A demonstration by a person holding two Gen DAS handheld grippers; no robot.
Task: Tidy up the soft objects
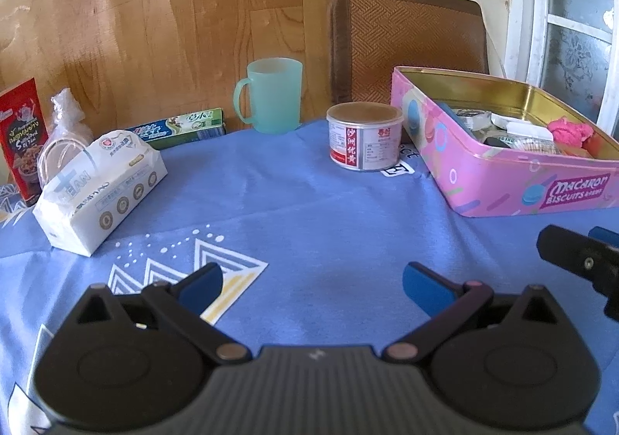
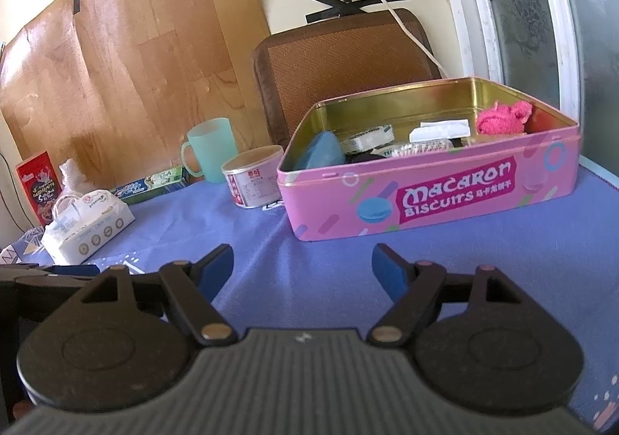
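A pink Macaron Biscuits tin [image 1: 503,179] [image 2: 425,199] stands open on the blue cloth at the right. Inside it lie a pink fluffy cloth [image 1: 570,129] [image 2: 503,117], a blue soft item [image 2: 323,150] and several small packets. A white tissue pack [image 1: 100,191] [image 2: 87,228] lies at the left. My left gripper [image 1: 311,286] is open and empty over the cloth. My right gripper [image 2: 303,266] is open and empty in front of the tin; part of it shows at the right edge of the left wrist view [image 1: 580,257].
A green plastic mug [image 1: 271,94] [image 2: 211,148], a labelled can [image 1: 363,137] [image 2: 255,175], a toothpaste box [image 1: 178,127] [image 2: 151,185], a red snack box [image 1: 23,137] [image 2: 38,185] and a clear bag [image 1: 65,113] stand along the back. A brown chair back [image 1: 406,40] rises behind the table.
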